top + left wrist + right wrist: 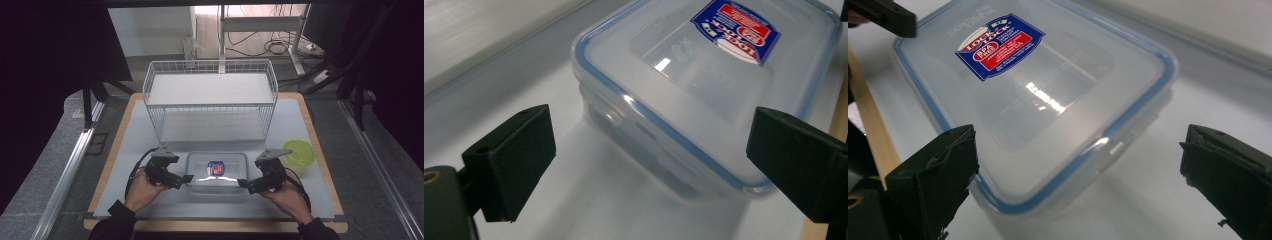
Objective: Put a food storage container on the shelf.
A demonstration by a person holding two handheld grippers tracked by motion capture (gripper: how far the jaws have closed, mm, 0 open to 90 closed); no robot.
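A clear, blue-rimmed container (216, 170) with a labelled lid is flanked at 9 and 3 o'clock by the left gripper (188, 178) and right gripper (242, 183), both spread wide and grasping nothing. Bare table (300, 125) is seen towards 12 o'clock, before the wire rack (210, 92).

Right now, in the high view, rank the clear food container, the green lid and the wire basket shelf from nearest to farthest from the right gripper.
1. The clear food container, just to the left of the right gripper, its end at the open jaws.
2. The green lid, to the right and slightly behind, near the table's right edge.
3. The wire basket shelf, at the back of the table.
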